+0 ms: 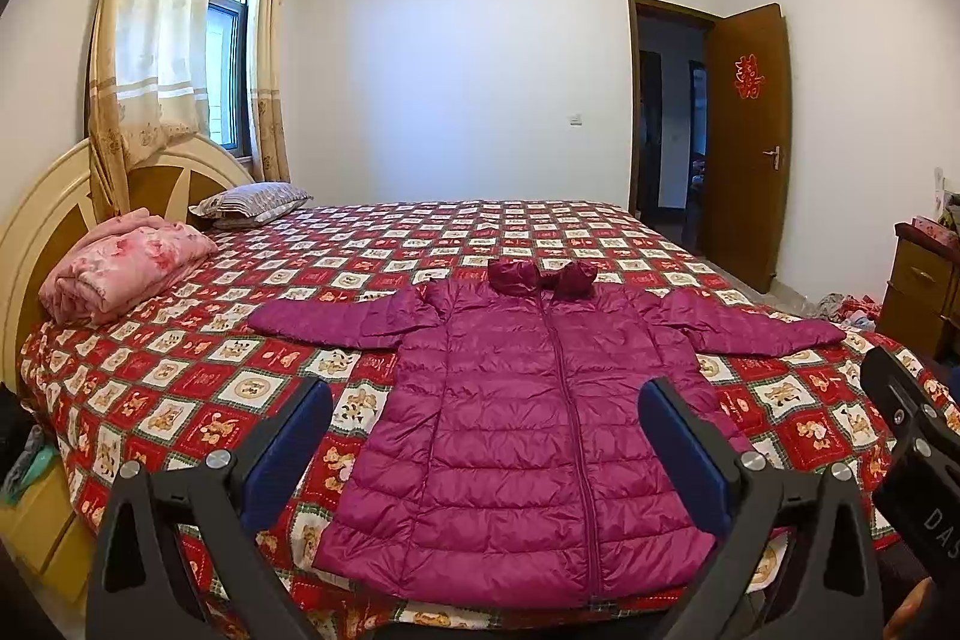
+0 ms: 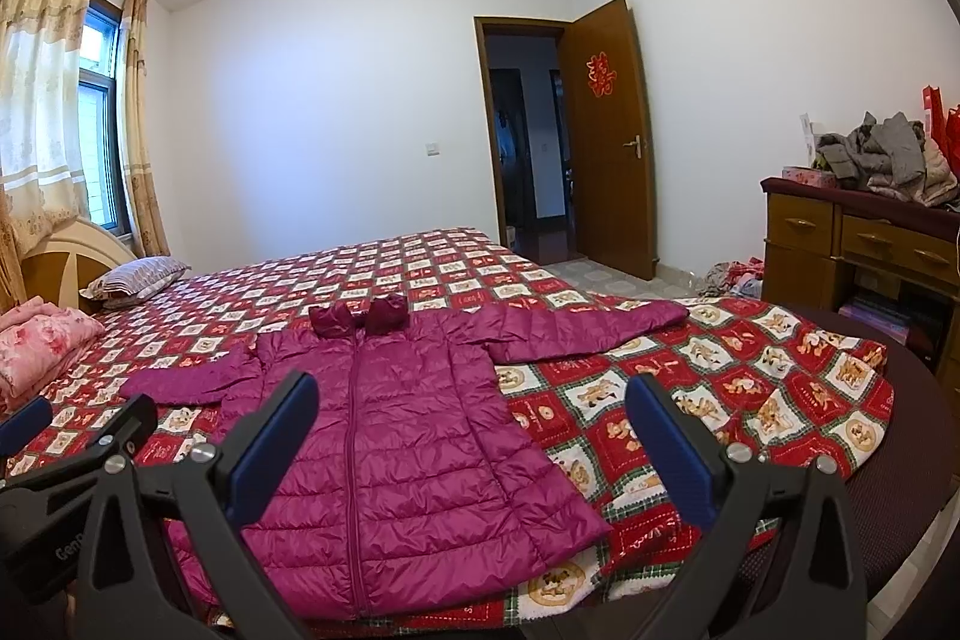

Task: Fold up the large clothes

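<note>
Left wrist view: the left gripper [image 1: 485,421] is held above the near edge of the bed [image 1: 198,376], and its jaws are spread wide, with nothing between them and nothing touched. The blue pads [image 1: 288,445] on the black fingers are seen at both sides of the jacket [image 1: 522,424]. In the right wrist view the right gripper [image 2: 471,415] is also wide open and empty, and it is held above the near edge of the bed [image 2: 690,400] too.

The jacket [image 2: 384,436] is laid flat on the bed, front side up, with the zipper closed and both sleeves stretched out to the sides. It is a magenta puffer, shiny, quilted in horizontal bands, and the collar is bunched at the far end. The hem is near the bed edge, close to the grippers.

The bed is covered by a red and white checked quilt with bear pictures. A folded pink blanket [image 1: 120,268] and a striped pillow [image 1: 255,202] are placed by the headboard. At the right, grey clothes [image 2: 882,157] are piled on a wooden dresser [image 2: 852,250].
</note>
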